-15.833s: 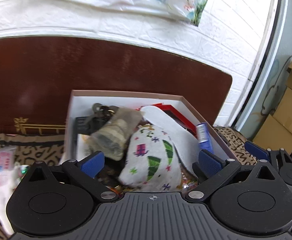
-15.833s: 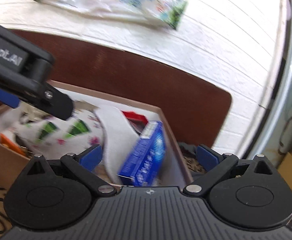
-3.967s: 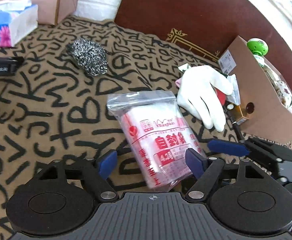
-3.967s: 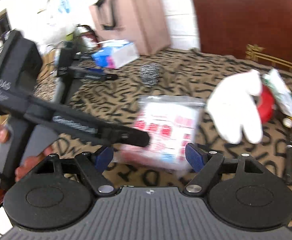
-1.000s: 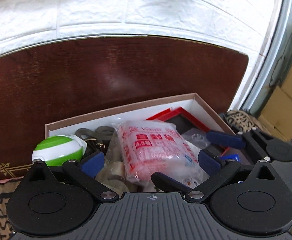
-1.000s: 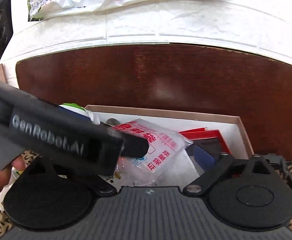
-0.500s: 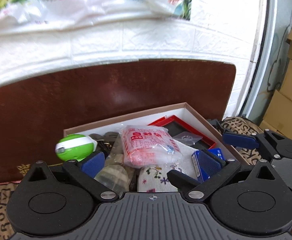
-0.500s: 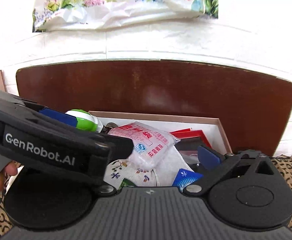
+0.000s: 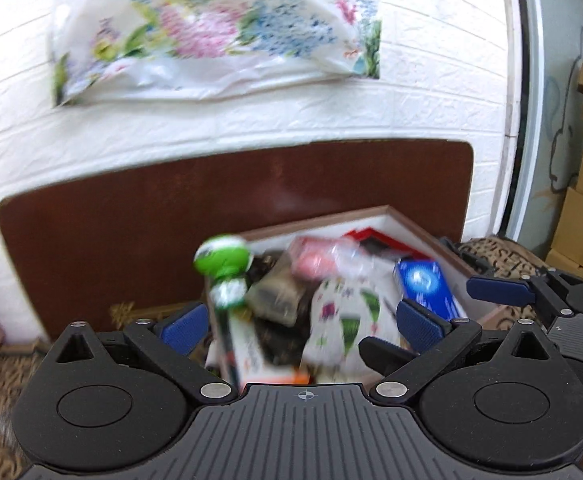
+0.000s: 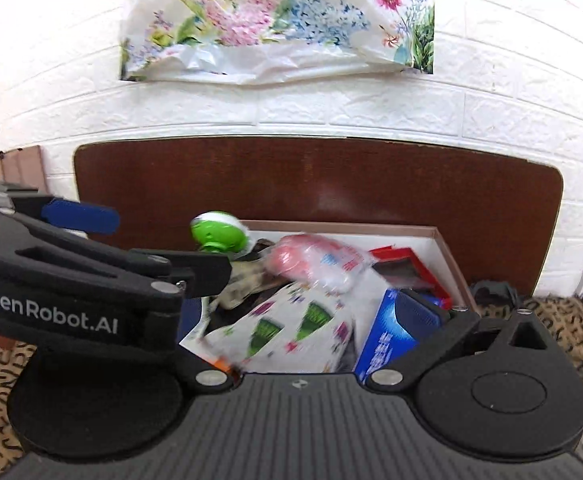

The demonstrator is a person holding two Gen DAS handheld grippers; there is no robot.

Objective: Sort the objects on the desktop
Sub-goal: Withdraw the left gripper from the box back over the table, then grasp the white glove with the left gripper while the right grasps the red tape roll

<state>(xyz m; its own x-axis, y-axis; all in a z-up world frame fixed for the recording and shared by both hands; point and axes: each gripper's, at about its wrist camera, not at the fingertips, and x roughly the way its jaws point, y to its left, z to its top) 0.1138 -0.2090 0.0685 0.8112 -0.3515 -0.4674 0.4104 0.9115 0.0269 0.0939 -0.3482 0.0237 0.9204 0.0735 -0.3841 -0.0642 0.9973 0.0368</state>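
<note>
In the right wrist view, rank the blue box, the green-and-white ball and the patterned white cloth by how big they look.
1. Patterned white cloth, clearly the largest.
2. Blue box, though a gripper finger hides part of it.
3. Green-and-white ball, the smallest; it sits farther back in the cardboard box, so distance may shrink it.

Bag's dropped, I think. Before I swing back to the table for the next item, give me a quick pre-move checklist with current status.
1. Left gripper empty, fingers apart: ok.
2. Right gripper empty: cannot tell, its left finger is hidden behind the left gripper.
3. Red-printed bag lying inside the cardboard box, on top of the pile: ok.
4. Grippers clear of each other: not ok, the left one crosses in front of the right camera.
5. Green-topped item settled inside the box: cannot tell, it pokes above the rim and is blurred.
</note>
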